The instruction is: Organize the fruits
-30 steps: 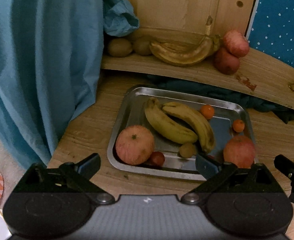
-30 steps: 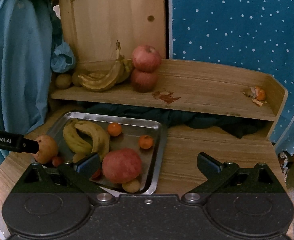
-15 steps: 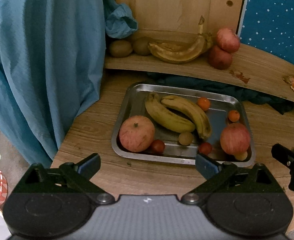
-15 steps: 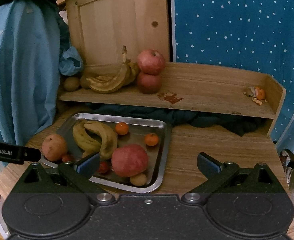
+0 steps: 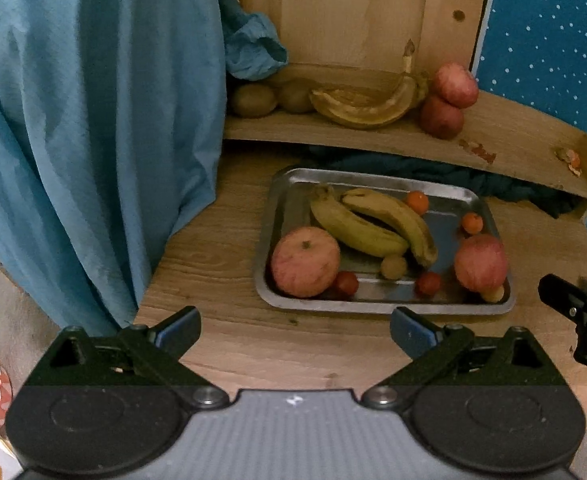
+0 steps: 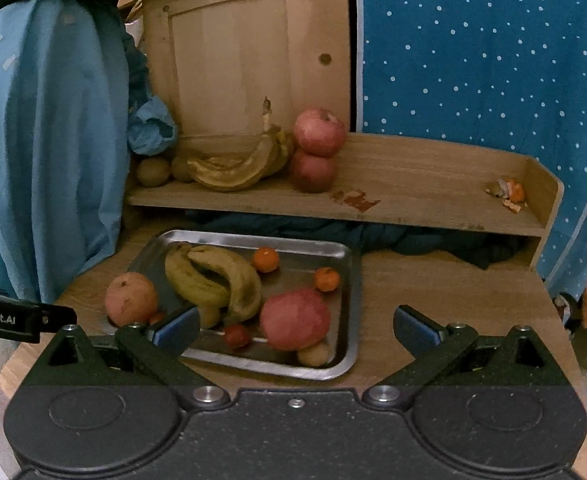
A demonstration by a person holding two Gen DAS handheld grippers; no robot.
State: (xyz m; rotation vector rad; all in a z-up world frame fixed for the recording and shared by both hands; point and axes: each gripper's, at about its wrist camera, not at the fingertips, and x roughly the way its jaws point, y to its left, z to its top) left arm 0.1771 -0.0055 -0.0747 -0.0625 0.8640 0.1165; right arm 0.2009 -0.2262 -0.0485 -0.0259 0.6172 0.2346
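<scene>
**Both grippers wait open in front of the fruit tray**

The left gripper (image 5: 293, 330) is above the wooden table (image 5: 229, 264), just before the near edge of the metal tray (image 5: 289, 196). Its jaws are wide apart and hold nothing. The right gripper (image 6: 295, 330) is also in front of the tray (image 6: 351, 280), a little to the right side, and its jaws are wide apart and empty too. Its left finger (image 6: 175, 326) covers the near left part of the tray in the right wrist view.

In the tray lie two bananas (image 5: 373, 224) side by side, touching each other. A big pale apple (image 5: 305, 262) sits in the near left corner, and a red apple (image 5: 481, 262) sits near the right wall. Two small oranges (image 5: 417, 202) are at the far right part of the tray, apart from each other. Between the apples there are two small red fruits (image 5: 347, 283) and one small brownish round fruit (image 5: 393, 266).

Behind the tray stands a low wooden shelf (image 6: 433, 184). On it are two kiwis (image 5: 253, 100) at the left, then an old brown banana bunch (image 5: 365, 106), then two red apples (image 6: 317, 148), one on top of the other. At the far right end of the shelf lie some pieces of orange peel (image 6: 509, 192). A light blue cloth (image 5: 93, 120) hangs at the left of the table.
</scene>
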